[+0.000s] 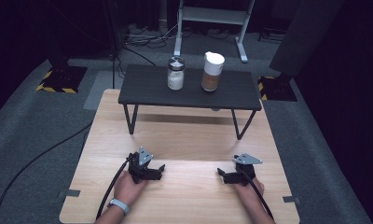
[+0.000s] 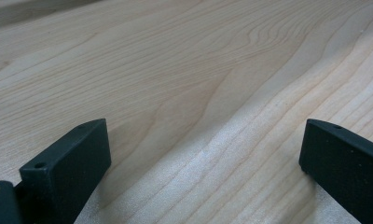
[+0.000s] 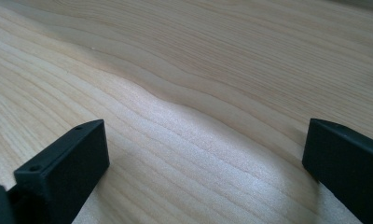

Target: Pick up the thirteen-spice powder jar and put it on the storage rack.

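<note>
My left gripper (image 1: 160,171) rests low on the light wooden table (image 1: 184,135) near the front left, pointing toward the middle. In the left gripper view its jaws stand wide apart over bare wood grain (image 2: 198,93), nothing between them. My right gripper (image 1: 221,175) lies at the front right, pointing inward toward the left one. Its jaws are also spread wide over bare wood (image 3: 208,102). A glass jar with a metal lid (image 1: 176,73) holding white contents and a brown bottle with a white cap (image 1: 212,71) stand on a small dark shelf (image 1: 142,88) at the table's far side.
The dark shelf stands on thin black legs (image 1: 130,119), leaving a gap beneath it. Cables trail from both grippers toward the front edge. Grey carpet (image 1: 31,121), a metal stand (image 1: 212,18) and hazard-striped bases (image 1: 58,79) surround the table.
</note>
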A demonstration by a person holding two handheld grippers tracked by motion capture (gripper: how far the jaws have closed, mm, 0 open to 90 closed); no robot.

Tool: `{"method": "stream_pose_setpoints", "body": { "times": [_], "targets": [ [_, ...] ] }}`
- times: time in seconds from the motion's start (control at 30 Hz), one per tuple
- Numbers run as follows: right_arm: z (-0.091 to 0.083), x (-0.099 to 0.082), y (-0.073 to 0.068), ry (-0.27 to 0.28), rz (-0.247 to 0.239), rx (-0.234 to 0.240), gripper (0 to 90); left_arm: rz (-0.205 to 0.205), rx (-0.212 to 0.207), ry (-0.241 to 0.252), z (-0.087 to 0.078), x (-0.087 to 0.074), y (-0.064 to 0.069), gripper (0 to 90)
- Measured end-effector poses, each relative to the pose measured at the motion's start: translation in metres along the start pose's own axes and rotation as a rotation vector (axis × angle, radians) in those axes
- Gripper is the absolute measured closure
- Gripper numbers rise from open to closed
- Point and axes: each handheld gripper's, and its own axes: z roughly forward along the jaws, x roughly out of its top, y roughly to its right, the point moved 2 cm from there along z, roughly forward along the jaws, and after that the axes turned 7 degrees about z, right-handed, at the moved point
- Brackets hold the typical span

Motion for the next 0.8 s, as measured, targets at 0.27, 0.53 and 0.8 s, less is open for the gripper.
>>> {"method": "stream_pose_setpoints", "body": {
  "times": [0.27,0.53,0.8],
  "targets": [
    [0.0000,0.0000,0.0000,0.000,0.000,0.000,0.0,0.001,0.000,-0.001,-0.0001,0.0001,-0.0001,1.8],
    [0.0000,0.0000,-0.0001,0.000,0.001,-0.001,0.0,0.001,0.000,-0.001,-0.0001,0.0001,-0.0001,1.8],
    [0.0000,0.0000,-0.0001,0.000,0.001,-0.001,0.0,0.000,0.000,0.000,0.0000,0.0000,0.0000,1.8]
  ]
}}
